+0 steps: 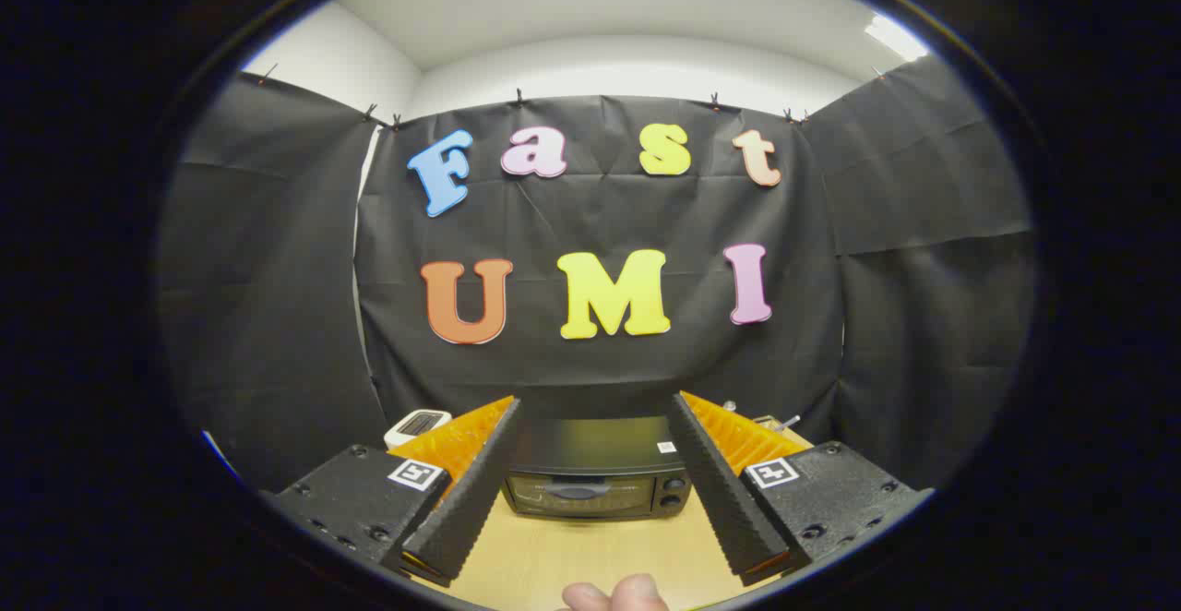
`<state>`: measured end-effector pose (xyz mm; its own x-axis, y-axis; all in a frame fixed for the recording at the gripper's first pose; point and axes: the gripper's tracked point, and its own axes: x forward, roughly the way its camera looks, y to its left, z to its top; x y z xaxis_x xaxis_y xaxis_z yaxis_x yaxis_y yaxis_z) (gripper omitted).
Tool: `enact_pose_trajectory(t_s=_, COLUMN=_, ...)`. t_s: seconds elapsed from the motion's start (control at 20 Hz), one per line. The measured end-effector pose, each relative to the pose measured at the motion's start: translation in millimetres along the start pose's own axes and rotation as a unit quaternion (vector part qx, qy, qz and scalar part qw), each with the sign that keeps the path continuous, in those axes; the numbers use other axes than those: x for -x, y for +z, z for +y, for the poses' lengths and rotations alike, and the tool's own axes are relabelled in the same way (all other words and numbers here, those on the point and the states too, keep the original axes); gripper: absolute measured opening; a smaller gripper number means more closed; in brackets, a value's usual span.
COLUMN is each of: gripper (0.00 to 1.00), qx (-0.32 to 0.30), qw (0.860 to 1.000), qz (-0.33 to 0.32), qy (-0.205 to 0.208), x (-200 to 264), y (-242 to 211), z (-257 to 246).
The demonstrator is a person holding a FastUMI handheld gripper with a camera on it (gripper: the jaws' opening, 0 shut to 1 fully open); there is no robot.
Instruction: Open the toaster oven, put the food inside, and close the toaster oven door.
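One wooden table [590,556] carries a black toaster oven [595,468], door closed, beyond and between the fingers. Its tool [595,408] is spread apart, holding nothing. Left sits a small white toaster [417,425]; fingertips [616,594] show nearest.

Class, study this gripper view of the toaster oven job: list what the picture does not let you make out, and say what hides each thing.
- Toaster oven: its sides sit behind the open gripper fingers; its knobs are too small to read.
- Food: cannot be identified; the white object beyond the left finger is partly hidden and too small.
- Small item beyond the right finger: mostly hidden.
- Fingertips of a hand: cut off by the edge.
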<state>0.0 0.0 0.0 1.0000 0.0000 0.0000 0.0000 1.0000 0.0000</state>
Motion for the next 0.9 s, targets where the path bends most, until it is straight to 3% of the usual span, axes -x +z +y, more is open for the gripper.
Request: enact_pose_trajectory(t_s=0.9, gripper=1.00, qx=-0.001, qw=1.000, qz=0.016, qy=0.009, x=-10.1, y=-3.1, z=13.7)
